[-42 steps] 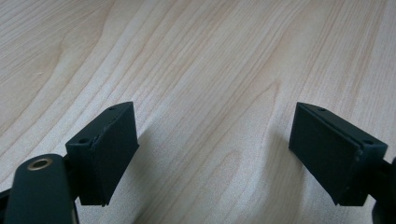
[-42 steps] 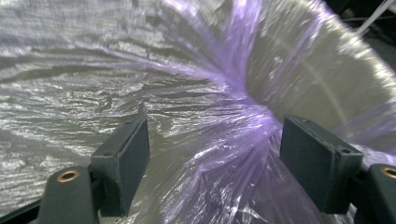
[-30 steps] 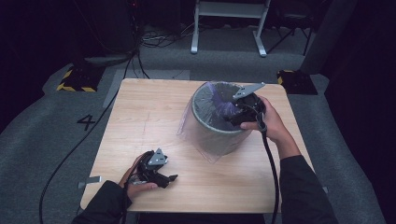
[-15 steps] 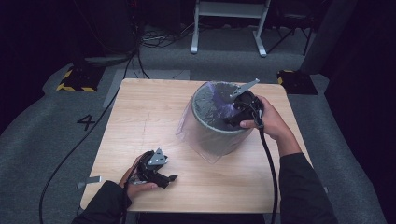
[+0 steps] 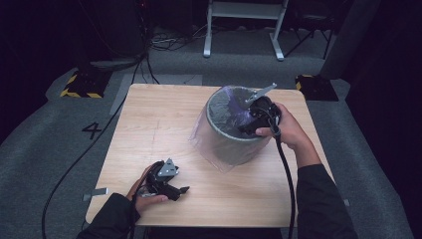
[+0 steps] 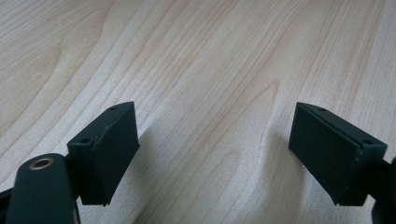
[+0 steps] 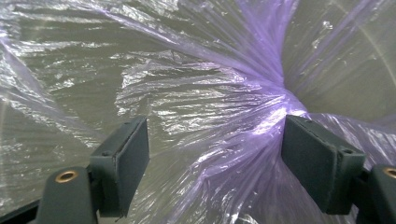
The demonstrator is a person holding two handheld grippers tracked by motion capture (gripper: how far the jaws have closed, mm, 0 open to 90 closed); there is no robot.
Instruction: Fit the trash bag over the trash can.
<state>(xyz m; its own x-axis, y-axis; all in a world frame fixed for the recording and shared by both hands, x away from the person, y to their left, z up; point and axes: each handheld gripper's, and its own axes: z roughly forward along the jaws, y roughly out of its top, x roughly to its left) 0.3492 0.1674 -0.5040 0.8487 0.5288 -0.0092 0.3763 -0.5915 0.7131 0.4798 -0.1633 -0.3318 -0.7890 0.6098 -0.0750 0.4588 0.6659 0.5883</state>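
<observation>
Two sets of black tongs work a pale, wood-grained surface [image 5: 164, 124] at a person's side. Nearest, the left tongs [image 5: 183, 190] lie low by the front edge, flat rectangular pads [image 6: 112, 149] spread wide over bare grain, with nothing between them. Farther back and to the right stands a round grey bin [image 5: 234, 144], lined with a thin, crinkled, translucent purple plastic bag [image 7: 224, 121] (its loose skirt spills over the rim and down the outside wall). The right tongs [image 5: 245, 130] dip into the bin's mouth; their jaws have just been opening and now stand wide, the gathered, glossy film bunched between them and brushing the right-hand pad [image 7: 310, 158] without being pinched. Beyond the surface lies grey carpet [image 5: 348, 129].
</observation>
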